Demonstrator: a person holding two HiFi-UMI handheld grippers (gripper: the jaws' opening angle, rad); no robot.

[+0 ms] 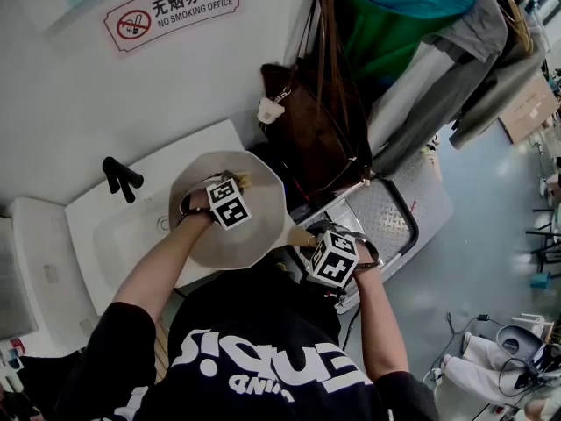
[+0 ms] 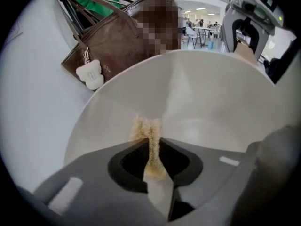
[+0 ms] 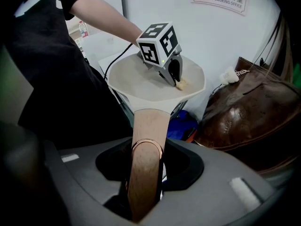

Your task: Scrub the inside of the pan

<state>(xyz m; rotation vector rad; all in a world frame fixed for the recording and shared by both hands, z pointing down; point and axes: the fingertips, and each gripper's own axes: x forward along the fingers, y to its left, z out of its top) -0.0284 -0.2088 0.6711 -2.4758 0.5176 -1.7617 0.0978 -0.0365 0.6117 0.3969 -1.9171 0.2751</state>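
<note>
Left gripper view: the left gripper pinches a scrubber inside the pan. The right gripper clamps the pan's handle.

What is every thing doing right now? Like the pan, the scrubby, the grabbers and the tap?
Pan, held over the sink.
Pan handle, clamped in the right gripper.
Scrubber, pinched in the left gripper, touching the pan's inside.
Left gripper, shut on the scrubber.
Right gripper, shut on the pan handle.
Tap, no water seen.
Brown bag, hanging.
</note>
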